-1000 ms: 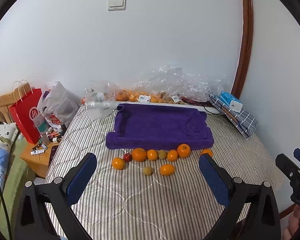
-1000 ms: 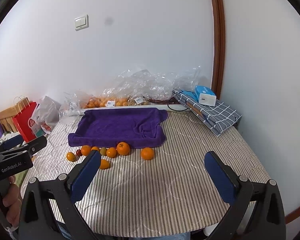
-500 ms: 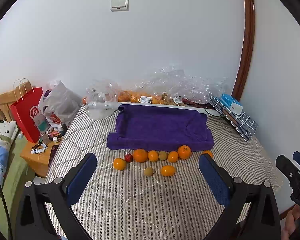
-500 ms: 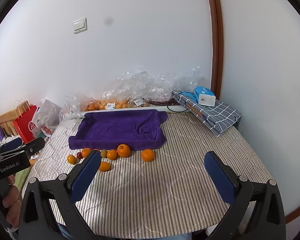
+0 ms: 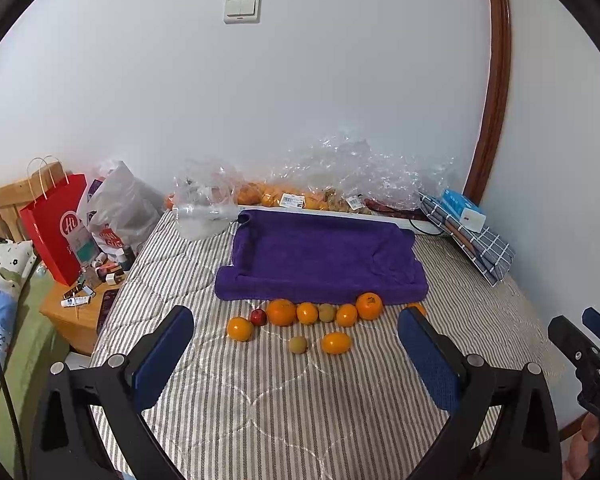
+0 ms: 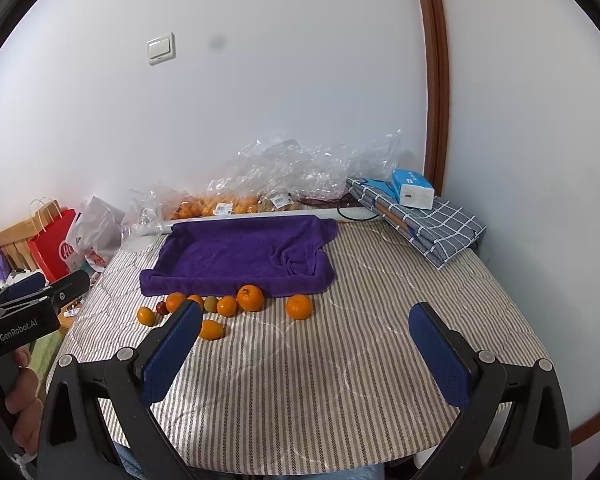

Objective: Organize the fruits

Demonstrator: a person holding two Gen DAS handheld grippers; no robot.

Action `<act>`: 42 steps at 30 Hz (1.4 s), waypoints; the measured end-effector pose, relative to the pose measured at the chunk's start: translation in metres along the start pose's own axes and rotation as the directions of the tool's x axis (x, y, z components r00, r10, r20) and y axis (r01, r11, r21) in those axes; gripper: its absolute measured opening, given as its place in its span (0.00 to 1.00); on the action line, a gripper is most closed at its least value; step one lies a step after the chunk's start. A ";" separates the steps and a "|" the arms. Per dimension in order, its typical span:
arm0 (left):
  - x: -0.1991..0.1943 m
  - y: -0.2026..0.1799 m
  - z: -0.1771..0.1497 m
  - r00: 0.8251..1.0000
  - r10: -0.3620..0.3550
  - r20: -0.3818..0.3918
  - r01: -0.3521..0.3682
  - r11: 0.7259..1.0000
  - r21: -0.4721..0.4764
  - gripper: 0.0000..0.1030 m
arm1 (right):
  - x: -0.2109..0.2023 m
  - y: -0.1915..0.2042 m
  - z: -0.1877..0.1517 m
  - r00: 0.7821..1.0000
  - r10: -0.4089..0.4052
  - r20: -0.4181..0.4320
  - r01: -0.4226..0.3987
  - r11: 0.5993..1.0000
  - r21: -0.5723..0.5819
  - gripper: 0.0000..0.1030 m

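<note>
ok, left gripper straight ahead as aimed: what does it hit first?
Probably the fruit: the open left gripper frames the kiwi and oval orange on the striped cover, purple towel beyond. Depth is unclear; aimed higher, it would pass over them.

Loose fruit on the striped bed [image 5: 300, 400] counts seven oranges [image 5: 281, 312], two green-brown kiwis [image 5: 298, 344] and one small red fruit [image 5: 258, 317]. One purple towel [image 5: 320, 260] lies behind them. Beside the bed stands one red paper bag [image 5: 56, 228].
</note>
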State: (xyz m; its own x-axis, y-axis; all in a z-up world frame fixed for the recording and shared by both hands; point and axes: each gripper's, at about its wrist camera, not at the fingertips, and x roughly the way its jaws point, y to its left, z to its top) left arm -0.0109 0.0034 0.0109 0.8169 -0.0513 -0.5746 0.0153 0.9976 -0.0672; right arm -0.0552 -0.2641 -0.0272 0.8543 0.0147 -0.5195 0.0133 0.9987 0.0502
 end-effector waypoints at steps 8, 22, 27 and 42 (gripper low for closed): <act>0.000 0.003 0.001 1.000 -0.002 -0.003 0.002 1.000 -0.003 1.00 | 0.001 0.002 -0.001 1.000 0.008 -0.004 -0.008 1.000 0.003 0.99; 0.002 0.008 0.001 1.000 -0.005 -0.004 0.005 1.000 -0.008 1.00 | 0.005 0.007 -0.002 1.000 0.014 -0.016 -0.014 1.000 -0.023 0.99; 0.006 0.010 0.001 1.000 0.000 -0.006 0.000 1.000 -0.003 1.00 | 0.010 0.009 -0.002 1.000 0.002 -0.012 -0.002 1.000 -0.021 0.99; 0.042 0.027 -0.002 1.000 -0.001 -0.014 0.001 1.000 -0.003 1.00 | 0.052 0.008 -0.002 0.999 0.022 -0.040 -0.023 0.999 -0.034 0.96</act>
State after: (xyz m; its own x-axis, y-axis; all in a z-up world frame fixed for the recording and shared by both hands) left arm 0.0223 0.0281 -0.0165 0.8088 -0.0532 -0.5856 0.0146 0.9974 -0.0704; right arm -0.0116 -0.2549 -0.0556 0.8331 0.0388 -0.5518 -0.0243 0.9991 0.0335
